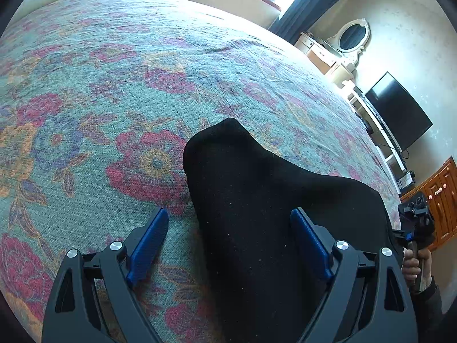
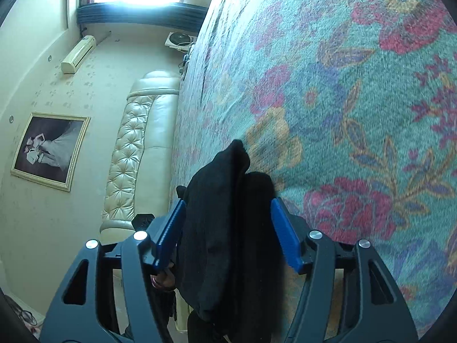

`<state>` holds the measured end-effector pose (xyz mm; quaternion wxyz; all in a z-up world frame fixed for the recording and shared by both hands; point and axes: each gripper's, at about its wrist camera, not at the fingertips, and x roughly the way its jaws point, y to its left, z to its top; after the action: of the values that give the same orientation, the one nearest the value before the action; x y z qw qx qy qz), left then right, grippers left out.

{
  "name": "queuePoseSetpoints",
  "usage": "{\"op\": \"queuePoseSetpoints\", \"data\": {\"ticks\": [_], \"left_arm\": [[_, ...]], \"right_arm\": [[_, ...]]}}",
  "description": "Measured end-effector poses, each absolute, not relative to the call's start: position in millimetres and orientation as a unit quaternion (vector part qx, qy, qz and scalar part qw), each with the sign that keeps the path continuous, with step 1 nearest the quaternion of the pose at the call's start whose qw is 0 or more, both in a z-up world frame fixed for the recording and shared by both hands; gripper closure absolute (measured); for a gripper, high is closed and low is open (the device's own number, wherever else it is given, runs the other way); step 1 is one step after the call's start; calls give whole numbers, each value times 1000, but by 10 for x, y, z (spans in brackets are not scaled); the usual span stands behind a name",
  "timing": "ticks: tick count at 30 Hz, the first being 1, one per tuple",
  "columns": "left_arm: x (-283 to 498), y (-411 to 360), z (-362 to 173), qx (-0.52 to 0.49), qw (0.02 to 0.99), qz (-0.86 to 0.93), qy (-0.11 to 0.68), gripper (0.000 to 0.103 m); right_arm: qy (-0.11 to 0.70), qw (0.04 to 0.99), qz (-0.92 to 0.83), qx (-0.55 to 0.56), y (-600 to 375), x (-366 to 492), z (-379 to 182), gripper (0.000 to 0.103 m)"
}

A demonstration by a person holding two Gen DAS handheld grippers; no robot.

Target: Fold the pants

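Black pants (image 1: 257,214) between both fingers (image 2: 171,228)

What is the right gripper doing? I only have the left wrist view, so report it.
Observer: In the right wrist view, the right gripper has a bunched fold of the black pants filling the gap between its fingers. I cannot tell if it is clamped.
Operator: Tell me where that bunch sits.
Observer: At the edge of the floral bedspread.
Operator: Name what lies beyond that edge.
Observer: A cream tufted headboard, with a framed picture on the wall.
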<state>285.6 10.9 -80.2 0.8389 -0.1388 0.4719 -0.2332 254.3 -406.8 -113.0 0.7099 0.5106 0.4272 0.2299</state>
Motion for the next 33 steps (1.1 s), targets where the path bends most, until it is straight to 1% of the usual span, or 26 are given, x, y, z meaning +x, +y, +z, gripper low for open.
{"op": "queuePoseSetpoints", "data": {"ticks": [2,4,6,13,14,16,17,20,24,27,33], "left_arm": [[2842,121,-794,-147,838,-230,473,17],[2771,151,-779,-163,833,-232,475,17],[2657,198,-772,-178,827,-238,478,17],[2068,304,-743,-184,824,-243,478,17],[1996,320,-742,-189,824,-241,477,17],[1880,350,-743,-200,823,-238,475,17],[1833,362,-748,-204,823,-235,475,17],[1707,352,-754,-203,826,-235,471,17],[1627,305,-784,-174,838,-231,463,17],[1611,281,-837,-158,845,-231,456,17],[1550,308,-846,-167,849,-230,445,17]], "right_arm": [[434,715,236,494,-3978,2431,-1089,28],[440,718,244,482,-3917,2339,-1067,25],[444,715,249,480,-3889,2253,-1066,24],[462,711,273,455,-3729,1953,-1059,23],[463,713,274,449,-3707,1916,-1053,26],[476,720,266,429,-3659,1852,-1050,41],[484,720,261,423,-3651,1832,-1068,51],[480,710,260,445,-3686,1767,-1155,62],[473,710,263,451,-3702,1715,-1200,68],[465,709,269,457,-3759,1679,-1254,70],[455,705,266,474,-3906,1580,-1313,71]]}}
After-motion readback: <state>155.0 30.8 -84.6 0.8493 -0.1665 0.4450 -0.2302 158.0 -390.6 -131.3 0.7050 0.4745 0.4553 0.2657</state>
